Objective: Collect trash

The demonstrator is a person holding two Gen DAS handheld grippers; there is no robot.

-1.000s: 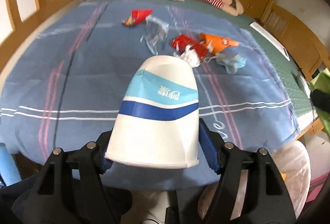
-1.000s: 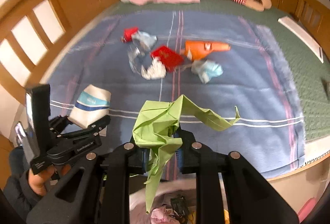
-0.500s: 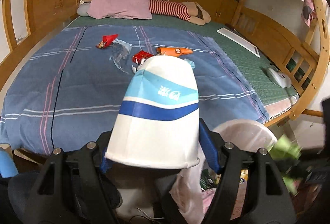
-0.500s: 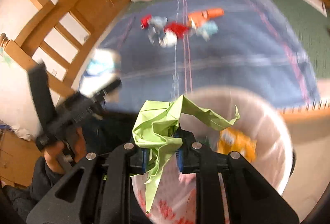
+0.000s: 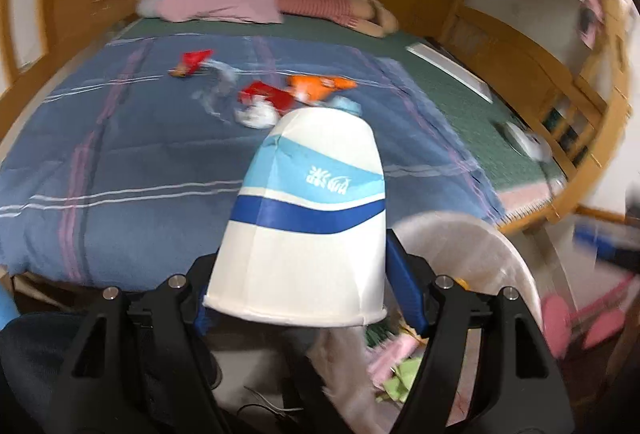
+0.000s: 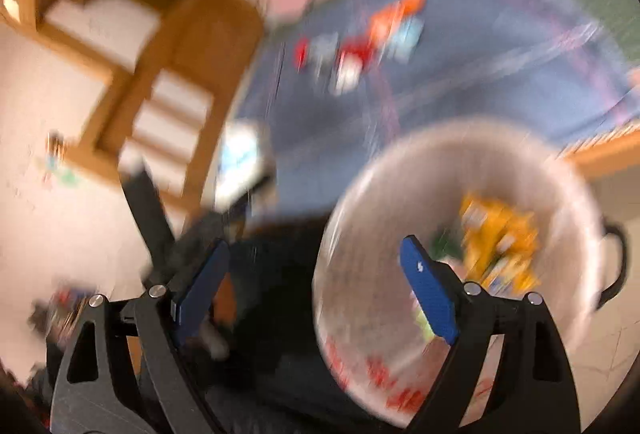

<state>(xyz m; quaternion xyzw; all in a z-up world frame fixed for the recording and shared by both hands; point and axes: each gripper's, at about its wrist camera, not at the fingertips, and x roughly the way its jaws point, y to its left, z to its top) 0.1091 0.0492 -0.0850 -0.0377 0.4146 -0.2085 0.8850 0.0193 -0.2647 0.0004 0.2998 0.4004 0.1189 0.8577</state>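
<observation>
Now right gripper [image 6: 316, 286] jaws just opened, empty; left gripper [image 5: 298, 288] clamps paper cup [image 5: 308, 218].

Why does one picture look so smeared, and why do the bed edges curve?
Right wrist view: heavy motion blur smears the trash bin and the bed litter; only the right gripper, jaws apart and empty, stays sharp. Left wrist view: milder blur, and the paper cup is crisp. In both views the fisheye lens bends straight lines.

Both cameras sit on the grippers and look forward and down. The left one faces the bed [image 5: 120, 162] from close by its foot. Both see the bed and the trash bin [image 6: 560, 170].
</observation>
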